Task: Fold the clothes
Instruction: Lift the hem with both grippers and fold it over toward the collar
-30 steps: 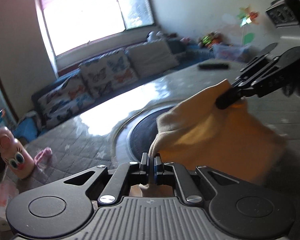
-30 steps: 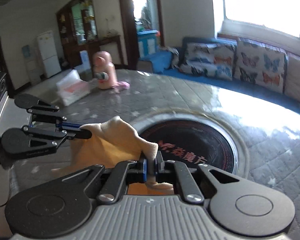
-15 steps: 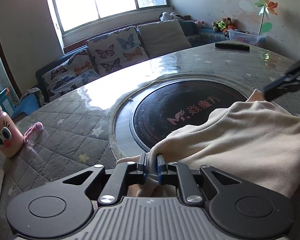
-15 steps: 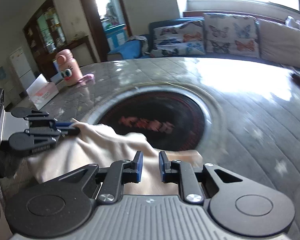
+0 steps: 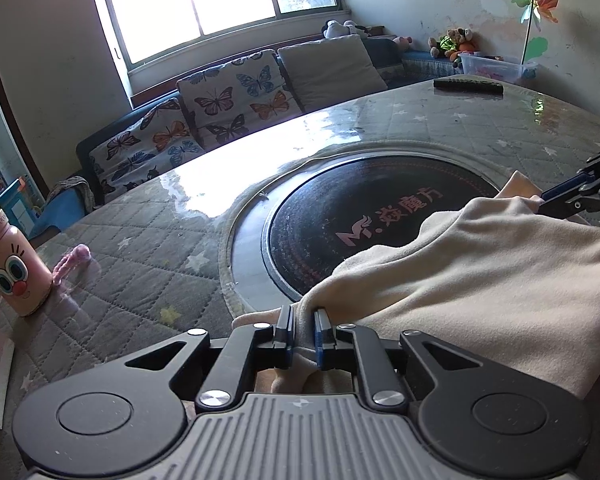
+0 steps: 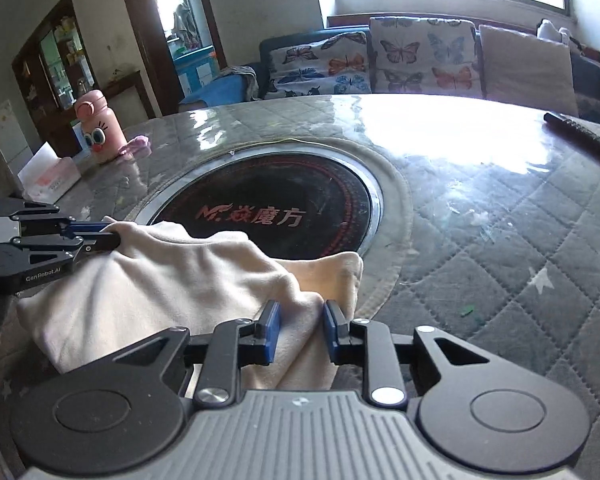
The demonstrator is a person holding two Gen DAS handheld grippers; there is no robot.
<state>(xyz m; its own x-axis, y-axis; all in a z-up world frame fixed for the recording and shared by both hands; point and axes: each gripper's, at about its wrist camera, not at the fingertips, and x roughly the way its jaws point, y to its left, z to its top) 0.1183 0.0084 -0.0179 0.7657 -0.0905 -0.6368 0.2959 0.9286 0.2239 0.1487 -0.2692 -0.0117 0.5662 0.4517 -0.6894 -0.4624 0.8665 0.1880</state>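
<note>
Two tongs work one cloth [image 5: 480, 280] on the near table [image 5: 148, 240]: my left gripper [image 5: 302, 330] is pinched on its left corner, my right gripper [image 6: 298, 328] released, fingers straddling the right fold. Long axis lies left-right between them.

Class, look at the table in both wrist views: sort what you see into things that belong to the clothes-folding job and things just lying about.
Belongs to the job:
- cream garment
- left tongs, closed on its fabric
- right tongs, open around a fold

Just lying about:
- pink cartoon bottle
- tissue box
- black remote
- pink strap beside the bottle
</note>
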